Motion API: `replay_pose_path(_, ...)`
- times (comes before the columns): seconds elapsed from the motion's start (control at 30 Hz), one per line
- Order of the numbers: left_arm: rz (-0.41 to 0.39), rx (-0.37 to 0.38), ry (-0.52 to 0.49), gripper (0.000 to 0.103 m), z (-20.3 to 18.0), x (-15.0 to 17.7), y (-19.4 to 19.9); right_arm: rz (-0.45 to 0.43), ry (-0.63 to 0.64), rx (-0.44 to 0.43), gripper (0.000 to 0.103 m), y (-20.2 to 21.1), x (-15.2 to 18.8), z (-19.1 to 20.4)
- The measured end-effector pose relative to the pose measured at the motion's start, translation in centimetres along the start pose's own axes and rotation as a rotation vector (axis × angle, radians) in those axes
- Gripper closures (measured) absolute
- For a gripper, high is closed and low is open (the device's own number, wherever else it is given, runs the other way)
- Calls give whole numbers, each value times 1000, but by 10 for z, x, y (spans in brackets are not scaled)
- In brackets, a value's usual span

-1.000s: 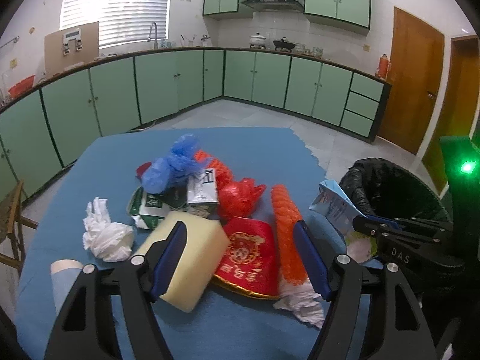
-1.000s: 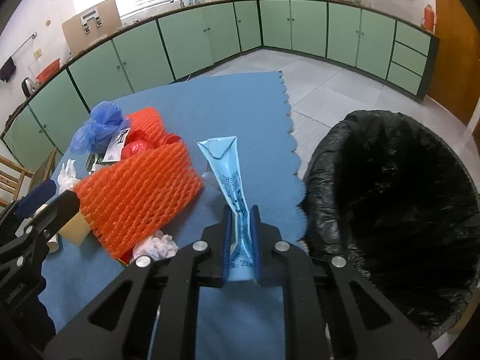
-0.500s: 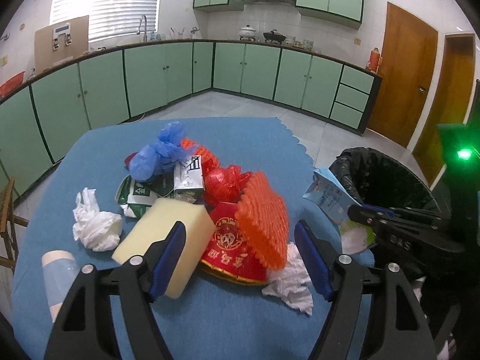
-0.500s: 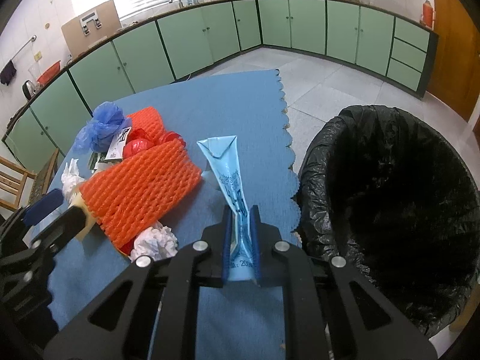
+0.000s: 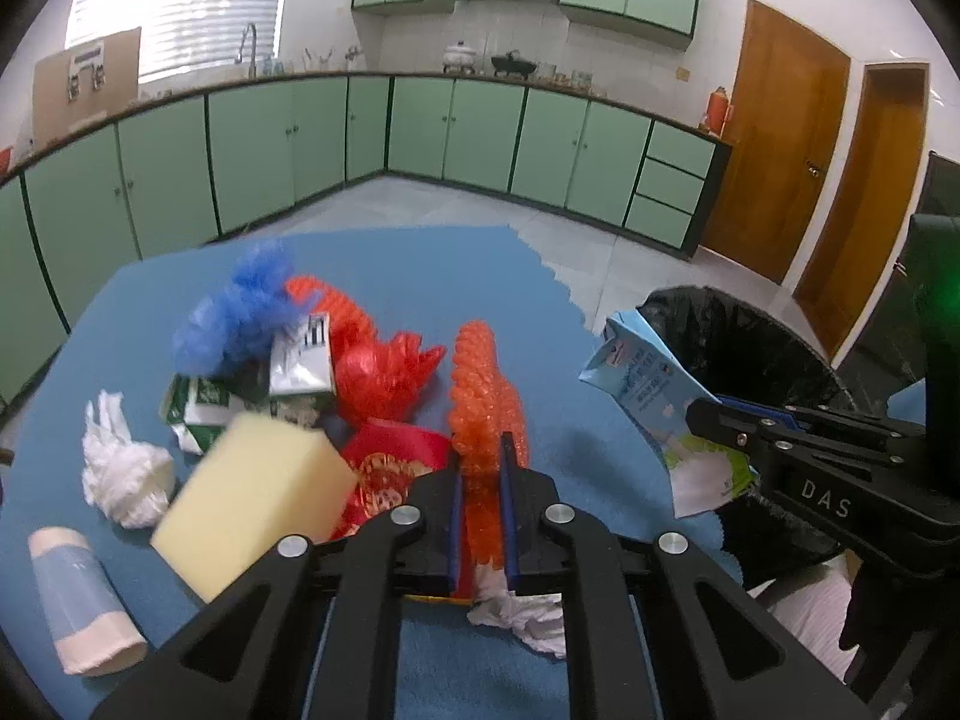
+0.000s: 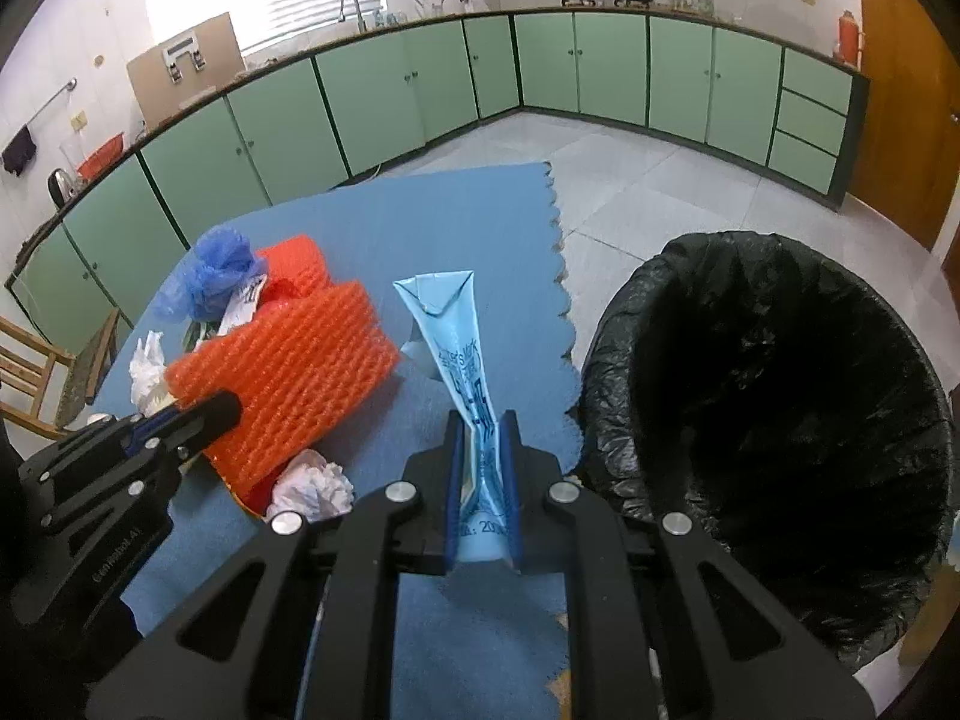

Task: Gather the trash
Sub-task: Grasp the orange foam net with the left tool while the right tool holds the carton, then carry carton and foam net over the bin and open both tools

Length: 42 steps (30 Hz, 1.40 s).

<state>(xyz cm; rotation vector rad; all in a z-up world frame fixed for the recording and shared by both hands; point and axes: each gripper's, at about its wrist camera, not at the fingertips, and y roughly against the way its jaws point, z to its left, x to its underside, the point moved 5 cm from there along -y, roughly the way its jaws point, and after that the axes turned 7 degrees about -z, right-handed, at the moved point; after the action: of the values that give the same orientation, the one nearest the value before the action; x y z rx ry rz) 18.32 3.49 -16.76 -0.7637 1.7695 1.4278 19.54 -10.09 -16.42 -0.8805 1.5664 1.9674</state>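
Left gripper (image 5: pixel 480 516) pinching orange foam net (image 5: pixel 485 402) above bench (image 5: pixel 420 276), right gripper (image 6: pixel 483 480) clamping flattened blue carton (image 6: pixel 459 348) beside bin (image 6: pixel 774 420); risk: springy net slipping free, carton dropping short of rim.
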Motion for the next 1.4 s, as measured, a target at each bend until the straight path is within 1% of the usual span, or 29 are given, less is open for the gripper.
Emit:
replay_pose_path(0.07,-24,-6,-4,93,-2,-8,6,-20,-17,-11,92,8,-6,-3)
replay_pose_path(0.13,-53,8,-5,93,-6,-18,13,-44,-29,-14,92,17,-12,-8)
replay_pose_path(0.3,-98,64,-31,93,-34,-40,19,-111,-70,4,92,46,-29,-32)
replay_pose_path(0.4,-106,107,-49,93,-55,-49,15,-149,-104,40,92,63,-35,-57)
replay_pose_path(0.57,-118,188,-81,93,-101,-61,0,-180,-147,139,92,82,-36,-109)
replay_pose_path(0.8,-106,280,-113,93,-163,-69,-37,-174,-221,252,92,85,-20,-182)
replay_pose_path(0.87,-90,297,-117,93,-176,-66,-46,-164,-241,277,92,82,-13,-201)
replay_pose_path(1.0,-41,328,-123,93,-199,-60,-67,-142,-267,301,92,73,1,-226)
replay_pose_path(1.07,-19,337,-132,91,-206,-57,-76,-125,-279,311,89,66,7,-236)
replay_pose_path(1.1,-11,335,-131,86,-206,-56,-77,-117,-287,317,88,63,10,-239)
replay_pose_path(1.13,-3,340,-126,77,-206,-54,-79,-112,-295,324,86,61,13,-243)
replay_pose_path(1.17,1,339,-117,69,-203,-54,-79,-111,-304,328,79,60,16,-245)
replay_pose_path(1.2,-2,334,-113,65,-200,-55,-78,-111,-310,327,75,59,16,-247)
replay_pose_path(1.27,-3,319,-107,60,-193,-54,-76,-118,-315,337,60,60,18,-247)
replay_pose_path(1.3,-4,310,-103,59,-190,-54,-75,-127,-313,342,55,61,18,-245)
replay_pose_path(1.33,-7,296,-97,56,-184,-54,-72,-137,-311,349,44,63,18,-242)
replay_pose_path(1.37,-15,280,-91,52,-176,-55,-67,-151,-309,356,30,65,17,-238)
replay_pose_path(1.4,-21,266,-87,50,-170,-56,-65,-163,-306,359,25,67,15,-235)
